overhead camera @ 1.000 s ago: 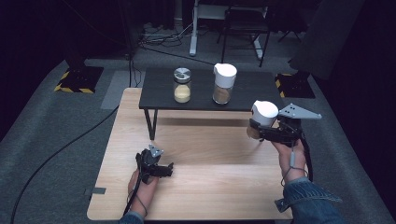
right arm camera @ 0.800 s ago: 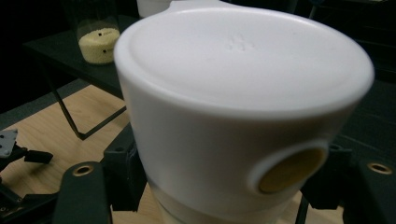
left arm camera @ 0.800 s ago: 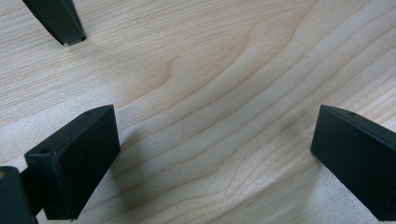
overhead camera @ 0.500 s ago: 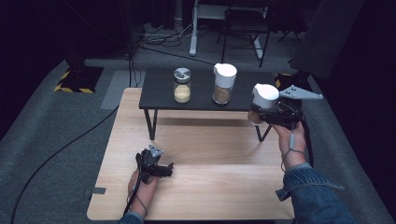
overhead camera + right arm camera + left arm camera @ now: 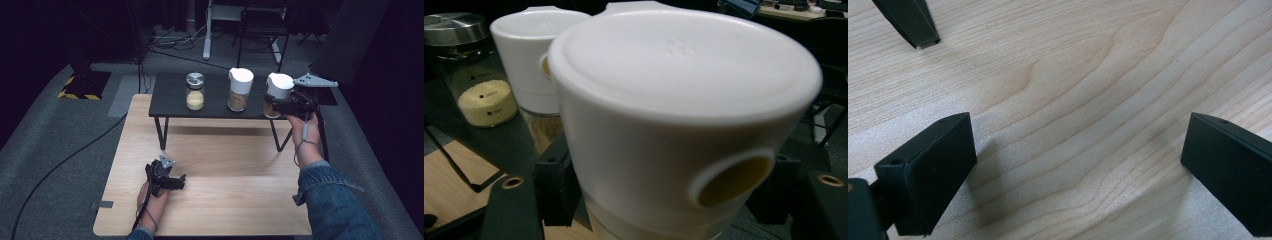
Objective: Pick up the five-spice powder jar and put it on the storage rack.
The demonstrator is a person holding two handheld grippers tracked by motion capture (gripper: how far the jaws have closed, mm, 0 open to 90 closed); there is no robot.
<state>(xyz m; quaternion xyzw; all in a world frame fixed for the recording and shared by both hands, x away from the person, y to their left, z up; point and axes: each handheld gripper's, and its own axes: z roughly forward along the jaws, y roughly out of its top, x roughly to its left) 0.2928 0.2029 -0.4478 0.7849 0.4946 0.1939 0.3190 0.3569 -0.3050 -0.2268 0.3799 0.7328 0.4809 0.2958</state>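
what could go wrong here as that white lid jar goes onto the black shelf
The right tool grips the white-lidded jar low on its glass body, so the tall top could tip in the jaws.

The held jar is close beside the second white-lidded jar on the black shelf; a sideways nudge might knock that one over.

The held jar is at the shelf's right end, so setting it down there may leave it partly off the edge.

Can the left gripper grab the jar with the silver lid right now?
Probably yes. The left gripper rests open on the wooden table, holding nothing, and the silver-lidded jar stands alone on the black shelf with nothing in between.
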